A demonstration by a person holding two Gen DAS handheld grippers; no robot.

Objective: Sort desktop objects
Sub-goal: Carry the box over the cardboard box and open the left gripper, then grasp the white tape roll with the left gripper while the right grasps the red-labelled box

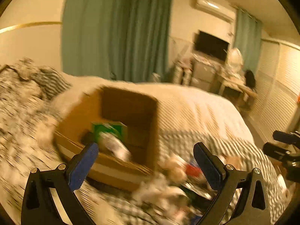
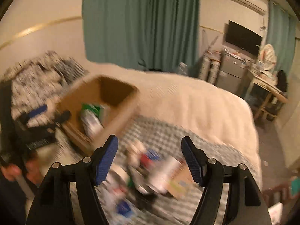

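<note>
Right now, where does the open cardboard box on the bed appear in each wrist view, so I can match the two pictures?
Left wrist view: the cardboard box sits centre-left, just beyond the left hand-held gripper.
Right wrist view: the cardboard box sits left of centre, up and left of the right hand-held gripper.
Shared landmark: the green curtain behind the bed.
</note>
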